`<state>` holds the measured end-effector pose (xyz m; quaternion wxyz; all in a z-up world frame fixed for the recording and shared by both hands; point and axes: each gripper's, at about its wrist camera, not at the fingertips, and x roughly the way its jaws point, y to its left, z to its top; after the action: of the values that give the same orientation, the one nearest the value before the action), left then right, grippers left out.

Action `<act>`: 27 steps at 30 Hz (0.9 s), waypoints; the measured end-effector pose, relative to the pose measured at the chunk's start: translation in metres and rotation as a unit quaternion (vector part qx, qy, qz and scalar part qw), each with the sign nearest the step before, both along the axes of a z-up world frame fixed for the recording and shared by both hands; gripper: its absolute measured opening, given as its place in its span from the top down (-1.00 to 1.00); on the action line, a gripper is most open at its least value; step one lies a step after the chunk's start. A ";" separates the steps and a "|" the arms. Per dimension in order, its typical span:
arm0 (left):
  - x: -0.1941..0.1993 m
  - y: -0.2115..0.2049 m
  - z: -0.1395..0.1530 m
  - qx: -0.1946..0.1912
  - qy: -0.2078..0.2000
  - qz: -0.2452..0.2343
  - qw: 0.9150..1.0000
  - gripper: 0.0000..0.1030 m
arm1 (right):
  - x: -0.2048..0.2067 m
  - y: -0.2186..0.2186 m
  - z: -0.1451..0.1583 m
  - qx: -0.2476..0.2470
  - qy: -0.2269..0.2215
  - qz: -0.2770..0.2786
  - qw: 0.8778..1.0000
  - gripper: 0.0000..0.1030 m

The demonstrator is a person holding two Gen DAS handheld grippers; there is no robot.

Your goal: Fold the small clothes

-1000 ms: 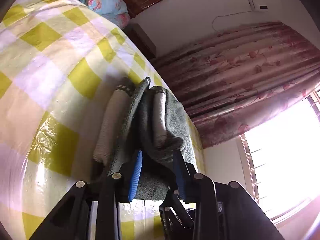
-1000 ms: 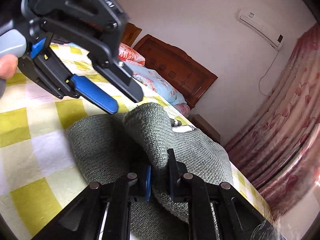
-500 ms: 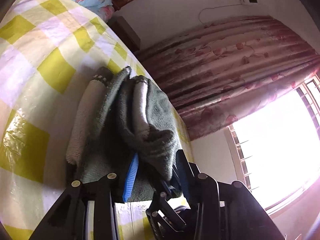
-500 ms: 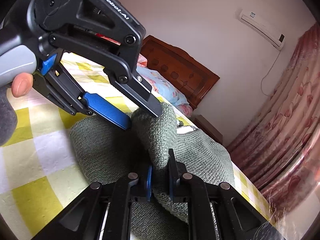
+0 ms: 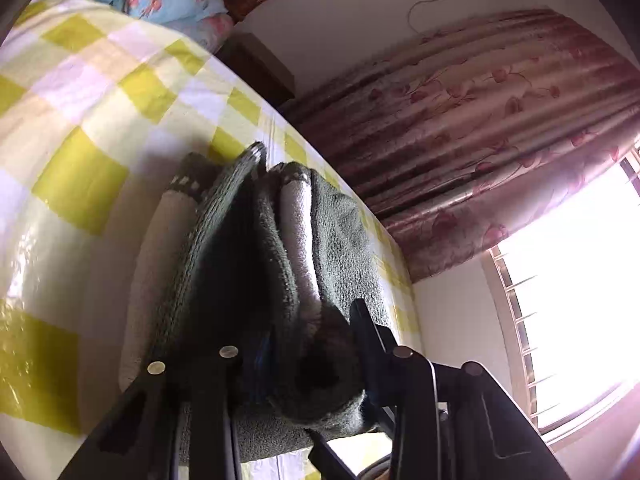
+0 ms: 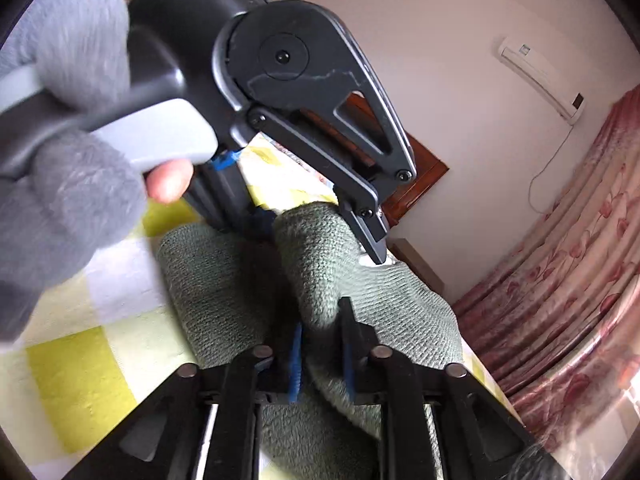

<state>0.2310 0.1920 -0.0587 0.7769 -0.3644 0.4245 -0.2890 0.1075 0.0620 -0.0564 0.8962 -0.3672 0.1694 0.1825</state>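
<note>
Folding of a grey-green knitted garment (image 6: pixel 224 280) on the checked bed (image 5: pixel 92 184)

A raised fold was pinched by the right gripper (image 6: pixel 322 360); the left gripper (image 6: pixel 324 232) fingers were closing around it.

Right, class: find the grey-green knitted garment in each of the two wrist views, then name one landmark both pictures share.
Left wrist view: the knitted garment fills the lower centre, bunched between the left gripper, whose jaws are closing.
Right wrist view: it lies centre to lower right on the bed, a fold pinched in the right gripper.
Shared landmark: the pink floral curtain.
</note>
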 end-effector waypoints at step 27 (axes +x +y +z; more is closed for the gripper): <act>-0.074 0.083 -0.007 0.017 -0.061 0.157 0.986 0.97 | -0.005 -0.082 0.004 0.088 0.092 -0.069 0.989 -1.00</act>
<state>0.1566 0.2753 -0.0656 0.8433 -0.3947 0.3187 -0.1775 0.1023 -0.0205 -0.0519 0.9158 -0.2564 0.2598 0.1676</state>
